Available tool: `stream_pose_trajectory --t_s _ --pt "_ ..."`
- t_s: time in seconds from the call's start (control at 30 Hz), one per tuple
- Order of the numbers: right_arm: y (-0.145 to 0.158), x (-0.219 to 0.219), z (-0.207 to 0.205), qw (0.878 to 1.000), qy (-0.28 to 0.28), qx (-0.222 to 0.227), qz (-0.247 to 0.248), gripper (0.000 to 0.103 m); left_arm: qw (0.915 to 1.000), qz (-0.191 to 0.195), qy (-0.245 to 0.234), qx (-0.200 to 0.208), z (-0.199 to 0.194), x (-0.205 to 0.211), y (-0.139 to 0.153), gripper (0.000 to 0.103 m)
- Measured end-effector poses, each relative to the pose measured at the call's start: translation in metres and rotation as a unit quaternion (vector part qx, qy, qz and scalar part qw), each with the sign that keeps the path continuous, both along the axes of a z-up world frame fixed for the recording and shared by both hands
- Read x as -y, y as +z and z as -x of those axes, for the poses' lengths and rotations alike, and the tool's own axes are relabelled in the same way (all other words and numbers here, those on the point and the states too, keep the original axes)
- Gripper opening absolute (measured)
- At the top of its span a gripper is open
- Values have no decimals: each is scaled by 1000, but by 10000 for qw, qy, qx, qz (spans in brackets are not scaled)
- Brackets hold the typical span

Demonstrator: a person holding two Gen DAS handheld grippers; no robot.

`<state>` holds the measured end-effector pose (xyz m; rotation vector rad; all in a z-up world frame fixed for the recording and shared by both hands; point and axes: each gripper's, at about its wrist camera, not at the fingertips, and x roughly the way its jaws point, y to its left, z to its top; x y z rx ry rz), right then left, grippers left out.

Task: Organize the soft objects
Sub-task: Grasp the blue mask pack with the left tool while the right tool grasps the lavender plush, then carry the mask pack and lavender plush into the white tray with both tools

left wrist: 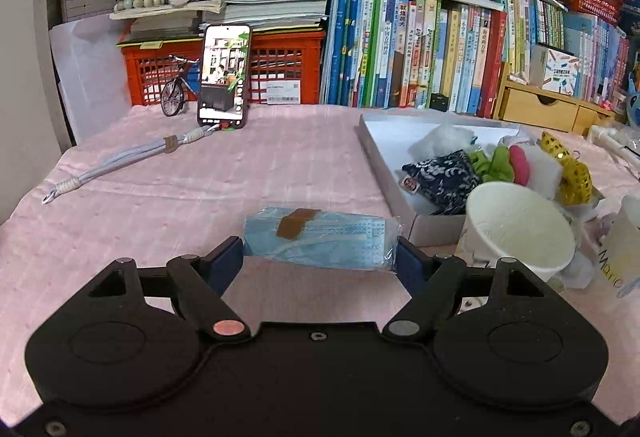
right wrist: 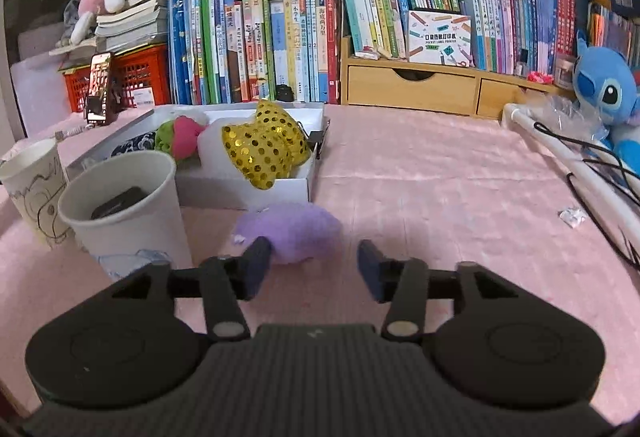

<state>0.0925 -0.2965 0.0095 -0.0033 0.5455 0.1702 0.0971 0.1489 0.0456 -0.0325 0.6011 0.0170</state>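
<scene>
Left gripper: jaws spread wide, pads pressed on both short ends of the mask pack, which is held just clear of the pink cloth.
Slip risk: slick plastic wrap and soft contents; the pack could bow or slide out on the way over.
Right gripper: jaws apart, gripping nothing; purple pompom on the cloth between them, against the left finger.
Pompom risk: closing off-centre could nudge it away.
White box: already crowded with soft toys; a careless drop might catch its wall.
Paper cup: beside the box, easily knocked over.
</scene>
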Motion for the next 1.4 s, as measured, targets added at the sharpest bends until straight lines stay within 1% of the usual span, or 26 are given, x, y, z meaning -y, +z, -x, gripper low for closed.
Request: stream_pose_trajectory --t_s 0.13,0.23,0.4,0.47,0.53,0.6,0.67,0.73,0.93,1.07,1.2,1.27,1.3,1.33,1.4 --pt "1 11 -12 9982 -24 -225 -563 78 10000 71 -62 3 -5 4 5 78" --pt "1 16 -20 9960 -67 -355 -811 81 9999 93 -109 12 -10 6 10 78" --pt "2 31 -29 9879 -442 -596 -1364 84 9997 100 -199 55 -18 11 18 78" --pt "3 36 -31 9866 -648 -623 -1365 84 9996 131 -227 50 -21 12 19 78" --pt "4 35 -31 9876 -883 -648 -1122 85 9996 162 -241 51 -23 13 21 78" --pt "5 33 -30 9892 -1055 -659 -770 85 9995 178 -257 55 -24 15 22 78" --pt "6 34 -29 9896 -1122 -701 -569 85 9994 181 -288 54 -26 16 22 78" --pt "6 35 -29 9899 -1079 -762 -517 85 9993 195 -314 43 -27 16 22 78" --pt "5 33 -31 9893 -539 -1076 -822 86 9988 325 -358 -14 -35 18 26 78" --pt "2 28 -40 9842 -351 -1261 -1192 86 9982 383 -450 -29 -41 21 32 78" --pt "-6 23 -55 9777 -317 -1497 -1438 86 9977 399 -547 -44 -49 26 38 78" --pt "-10 20 -62 9748 -338 -1599 -1517 84 9972 442 -601 -91 -53 29 40 78" --pt "-9 18 -64 9755 -359 -1577 -1492 73 9969 470 -625 -117 -56 30 41 78" --pt "-8 17 -66 9753 -389 -1599 -1474 66 9965 497 -651 -145 -59 31 43 78" --pt "-7 17 -68 9729 -466 -1651 -1552 64 9962 513 -683 -179 -64 35 45 78"
